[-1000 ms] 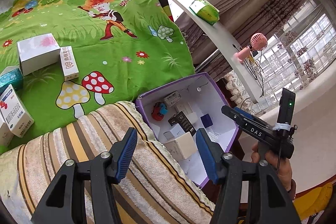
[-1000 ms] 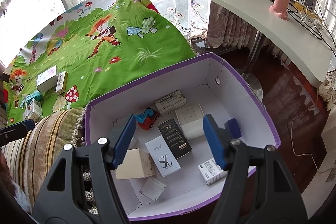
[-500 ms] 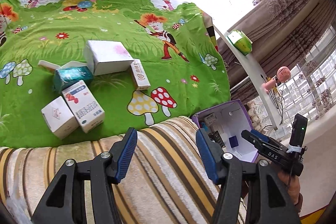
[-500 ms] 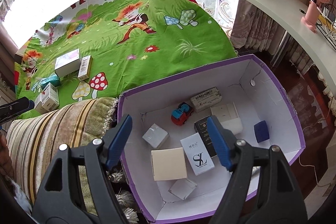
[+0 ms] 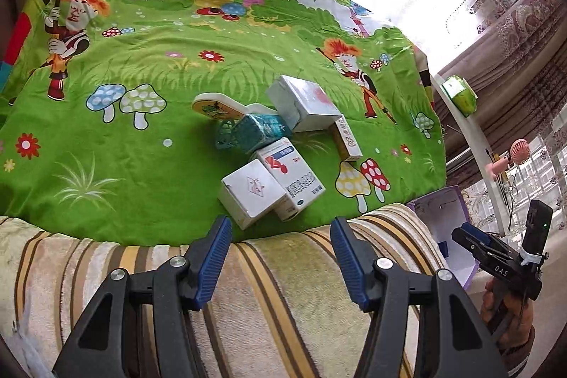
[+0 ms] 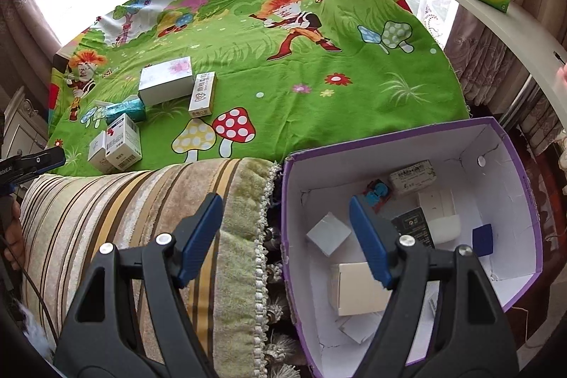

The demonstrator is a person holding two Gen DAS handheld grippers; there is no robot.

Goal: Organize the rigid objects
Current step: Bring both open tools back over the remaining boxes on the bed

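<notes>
On green cartoon sheet (image 5: 177, 165), scattered boxes (image 5: 276, 162)

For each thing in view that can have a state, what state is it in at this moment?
left tool: open, nothing between its pads.
right tool: open, nothing between its pads.
purple box: lid off, holding several small items.
toy car: lying inside the purple box.
teal box: on the green cloth, among the other boxes.
white box: closed, touching the red-printed carton.
pink fan: upright on the shelf.

The right claw (image 6: 285, 236) hides part of the toy car (image 6: 376, 193).
</notes>
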